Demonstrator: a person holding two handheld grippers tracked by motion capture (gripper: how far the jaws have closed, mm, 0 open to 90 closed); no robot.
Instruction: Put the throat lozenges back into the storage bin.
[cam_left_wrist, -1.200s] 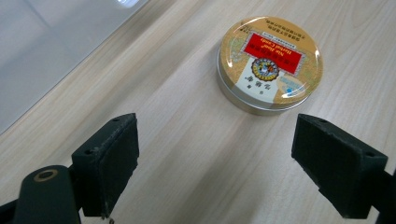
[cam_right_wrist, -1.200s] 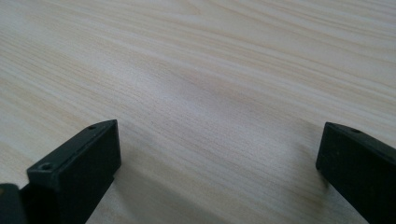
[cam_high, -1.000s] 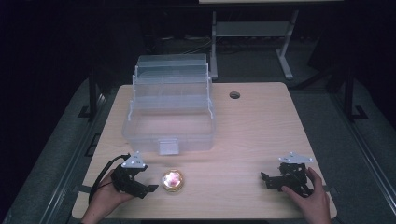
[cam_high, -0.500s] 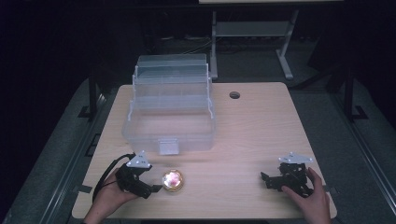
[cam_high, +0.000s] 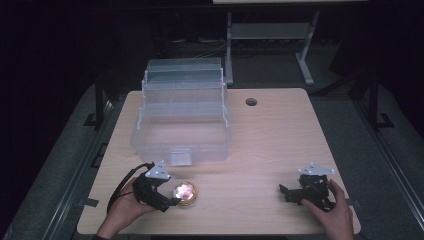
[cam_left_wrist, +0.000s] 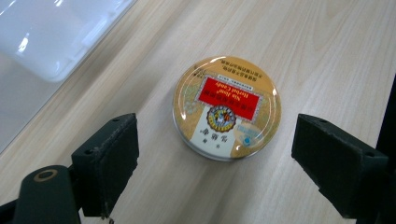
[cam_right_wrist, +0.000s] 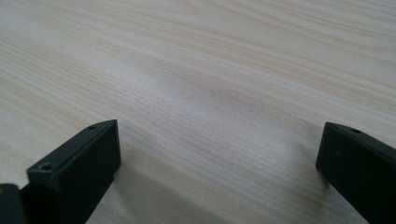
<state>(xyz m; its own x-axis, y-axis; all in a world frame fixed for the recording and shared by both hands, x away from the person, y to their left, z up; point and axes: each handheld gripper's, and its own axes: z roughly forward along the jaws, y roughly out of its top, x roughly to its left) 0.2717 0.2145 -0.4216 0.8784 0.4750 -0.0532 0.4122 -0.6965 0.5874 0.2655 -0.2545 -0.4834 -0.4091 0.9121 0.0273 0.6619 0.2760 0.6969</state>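
Note:
A small round gold tin (cam_high: 185, 193) with a red label lies flat on the wooden table (cam_high: 270, 145), near its front left. In the left gripper view the tin (cam_left_wrist: 227, 106) sits just beyond and between the two black jaws. My left gripper (cam_high: 170, 201) is open and points at the tin from the left, its jaws wide on either side without touching. My right gripper (cam_high: 286, 193) rests open at the front right, with bare wood between its jaws (cam_right_wrist: 219, 163).
A clear plastic box (cam_high: 182, 120) with tiered trays folded open stands at the back left of the table; its corner (cam_left_wrist: 60, 32) lies just beyond the tin. A cable hole (cam_high: 251, 102) is at the back. A metal stand (cam_high: 270, 35) is behind the table.
My left gripper has slid right, closing in on the tin until its jaws flank it. The right gripper has stayed put.

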